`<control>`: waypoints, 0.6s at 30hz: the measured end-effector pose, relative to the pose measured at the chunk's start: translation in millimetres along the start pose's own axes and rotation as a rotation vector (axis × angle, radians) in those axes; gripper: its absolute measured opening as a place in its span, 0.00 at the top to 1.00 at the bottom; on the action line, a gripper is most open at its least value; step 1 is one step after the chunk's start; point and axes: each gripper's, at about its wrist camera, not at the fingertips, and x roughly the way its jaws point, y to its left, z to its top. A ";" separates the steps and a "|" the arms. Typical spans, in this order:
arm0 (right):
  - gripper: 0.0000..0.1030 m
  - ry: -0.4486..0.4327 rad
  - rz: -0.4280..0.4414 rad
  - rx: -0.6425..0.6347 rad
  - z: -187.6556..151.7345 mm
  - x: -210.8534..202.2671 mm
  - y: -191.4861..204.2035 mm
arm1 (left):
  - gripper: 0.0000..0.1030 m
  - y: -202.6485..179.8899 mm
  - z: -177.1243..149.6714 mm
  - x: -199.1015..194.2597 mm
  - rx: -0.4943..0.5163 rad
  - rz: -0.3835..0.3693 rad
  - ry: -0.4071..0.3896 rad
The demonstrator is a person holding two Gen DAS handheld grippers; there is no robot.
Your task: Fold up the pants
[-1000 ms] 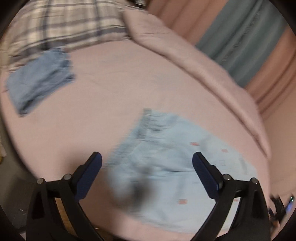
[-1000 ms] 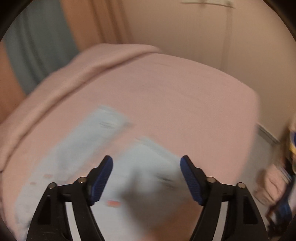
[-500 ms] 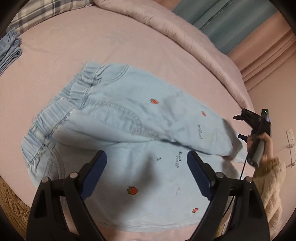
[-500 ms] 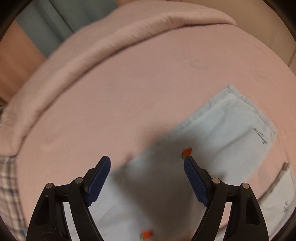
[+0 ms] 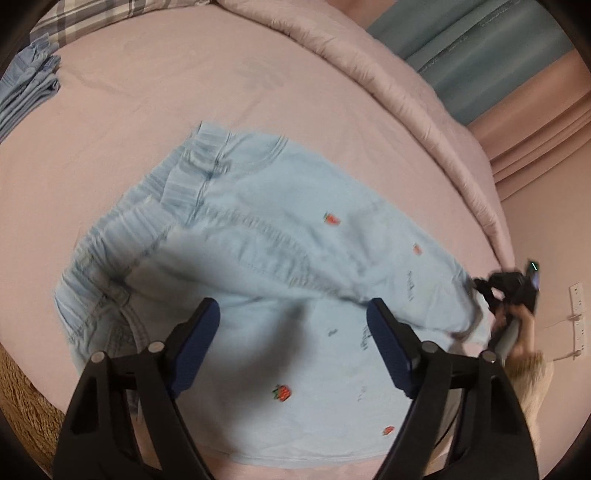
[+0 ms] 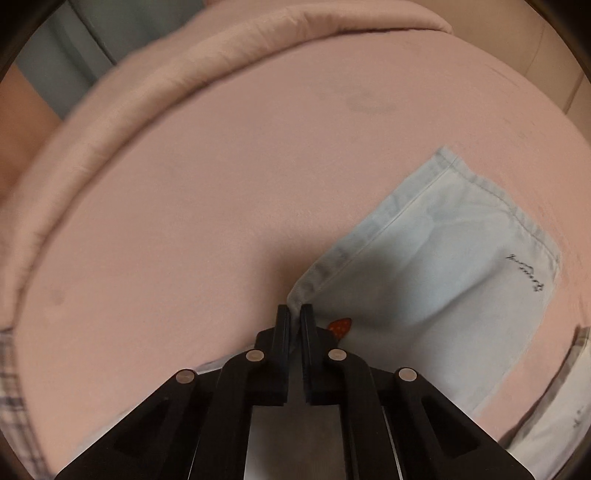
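Light blue pants (image 5: 266, 258) with small red strawberries lie spread on the pink bed, elastic waistband at the left, legs running right. My left gripper (image 5: 293, 328) is open and hovers above the middle of the pants, touching nothing. In the right wrist view my right gripper (image 6: 294, 314) is shut on the edge of a pant leg (image 6: 443, 266) near its hem. It also shows in the left wrist view (image 5: 506, 291) at the leg's far right end.
The pink bed sheet (image 5: 147, 92) surrounds the pants. A rolled pink duvet (image 5: 406, 85) runs along the far side. Folded blue garments (image 5: 26, 92) and a plaid pillow (image 5: 96, 14) lie at the upper left. The bed's front edge is at the lower left.
My right gripper went from open above the leg to shut on its edge. The left gripper stayed open and shifted slightly over the pants.
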 end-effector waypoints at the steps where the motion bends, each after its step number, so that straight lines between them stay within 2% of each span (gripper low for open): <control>1: 0.95 -0.031 0.039 -0.004 -6.7 -17.4 -6.9 | 0.24 -2.7 4.9 -3.3 -0.003 -0.011 -0.013; 5: 0.95 -0.170 0.231 -0.010 -44.4 -101.0 -41.2 | 0.31 -17.6 23.9 -13.1 -0.017 -0.092 -0.034; 8: 0.95 -0.237 0.283 -0.018 -86.9 -137.4 -65.2 | 0.32 -32.6 37.0 -8.8 -0.016 -0.144 -0.014; 10: 0.95 -0.242 0.274 -0.015 -103.0 -138.9 -74.2 | 0.32 -46.0 47.0 2.7 0.000 -0.172 0.013; 12: 0.95 -0.211 0.253 0.003 -105.8 -124.9 -85.0 | 0.33 -59.8 55.6 23.1 0.010 -0.187 0.055; 14: 0.95 -0.170 0.248 0.015 -111.6 -104.0 -99.2 | 0.40 -73.5 61.8 49.9 0.007 -0.188 0.113; 15: 0.95 -0.157 0.242 0.022 -115.3 -101.2 -101.1 | 0.47 -80.0 64.1 64.7 0.005 -0.188 0.141; 17: 0.95 -0.138 0.243 0.031 -123.5 -100.3 -108.5 | 0.53 -91.2 70.8 95.0 0.014 -0.178 0.180; 18: 0.95 -0.133 0.248 0.037 -120.8 -98.9 -108.8 | 0.61 -95.3 73.5 109.7 0.020 -0.147 0.194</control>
